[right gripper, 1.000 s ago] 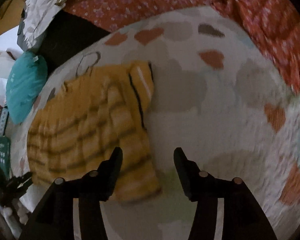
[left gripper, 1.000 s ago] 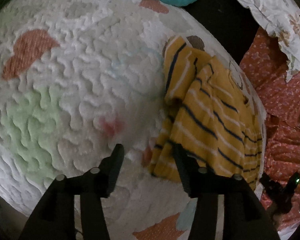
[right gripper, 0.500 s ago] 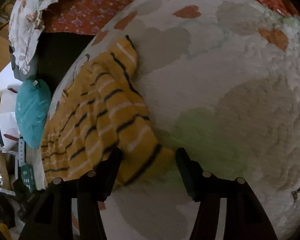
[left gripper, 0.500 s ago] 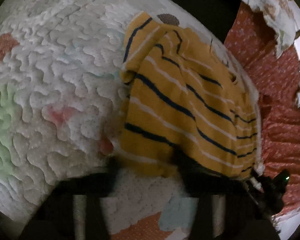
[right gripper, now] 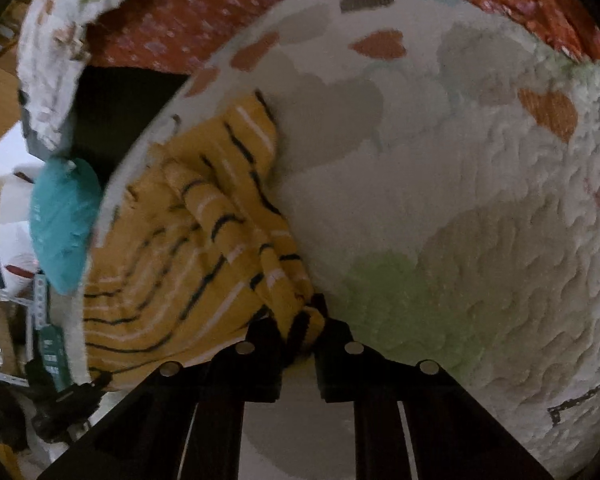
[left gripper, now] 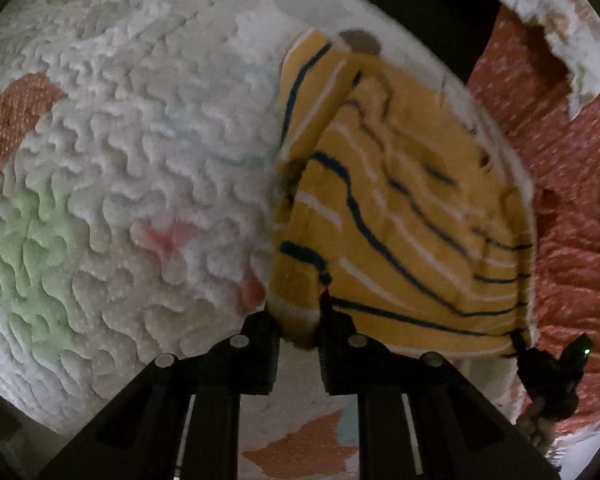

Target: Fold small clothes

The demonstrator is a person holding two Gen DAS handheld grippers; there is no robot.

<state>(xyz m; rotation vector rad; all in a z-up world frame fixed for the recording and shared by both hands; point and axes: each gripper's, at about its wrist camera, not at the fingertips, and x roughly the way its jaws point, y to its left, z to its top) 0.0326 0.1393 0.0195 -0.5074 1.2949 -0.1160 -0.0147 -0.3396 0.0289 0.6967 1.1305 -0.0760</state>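
A yellow striped garment (left gripper: 400, 216) lies rumpled on a white quilted blanket (left gripper: 120, 160) with coloured patches, near its edge. The left hand-held gripper (left gripper: 298, 332) is clamped on one corner of the garment's near hem. The right hand-held gripper (right gripper: 298, 334) is closing on another bunched corner, cloth pinched between its jaws.

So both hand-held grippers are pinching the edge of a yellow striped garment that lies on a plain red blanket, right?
Not quite. Both wrist views show the yellow striped garment lying on a white quilted blanket with coloured patches. The left hand-held gripper and right hand-held gripper do pinch its edge.
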